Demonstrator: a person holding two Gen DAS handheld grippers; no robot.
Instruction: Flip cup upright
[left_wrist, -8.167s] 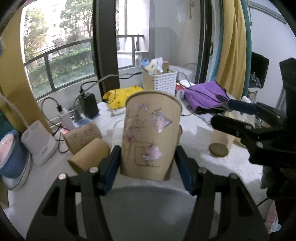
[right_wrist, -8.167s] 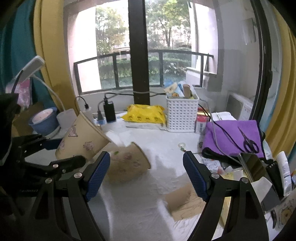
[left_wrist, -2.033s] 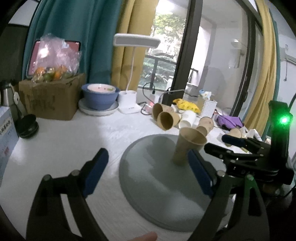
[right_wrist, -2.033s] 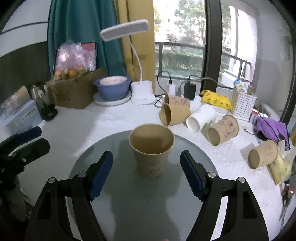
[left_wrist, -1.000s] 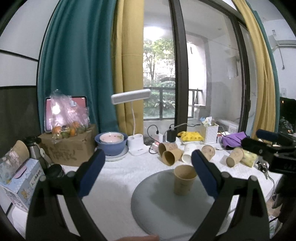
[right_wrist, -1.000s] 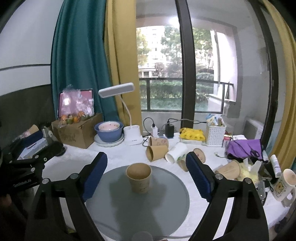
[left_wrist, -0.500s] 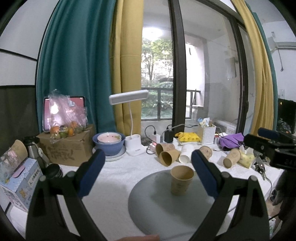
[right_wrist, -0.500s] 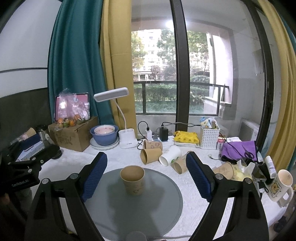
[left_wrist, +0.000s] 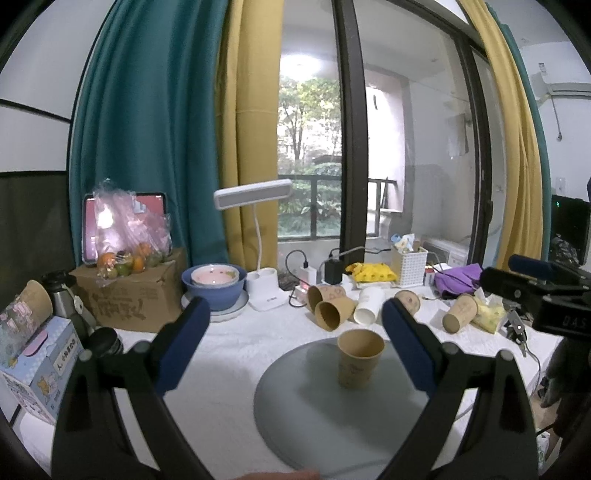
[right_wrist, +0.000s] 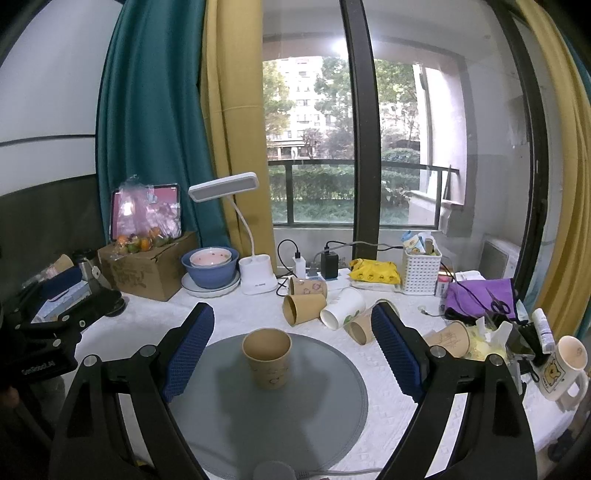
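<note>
A tan paper cup (left_wrist: 359, 357) stands upright, mouth up, on a round grey mat (left_wrist: 332, 417); it also shows in the right wrist view (right_wrist: 267, 356) on the mat (right_wrist: 295, 413). My left gripper (left_wrist: 295, 347) is open and empty, held back from the cup and above the table. My right gripper (right_wrist: 293, 349) is open and empty, also back from the cup. Each gripper shows at the edge of the other's view.
Several paper cups (right_wrist: 306, 308) lie on their sides behind the mat. A desk lamp (right_wrist: 255, 277), a blue bowl (right_wrist: 210, 269), a cardboard box (right_wrist: 147, 269), a white basket (right_wrist: 421, 273), purple cloth (right_wrist: 476, 295) and a mug (right_wrist: 561, 365) crowd the table.
Both grippers have drawn slightly further back and up from the upright cup; the view has shifted a little. The cup has not moved.
</note>
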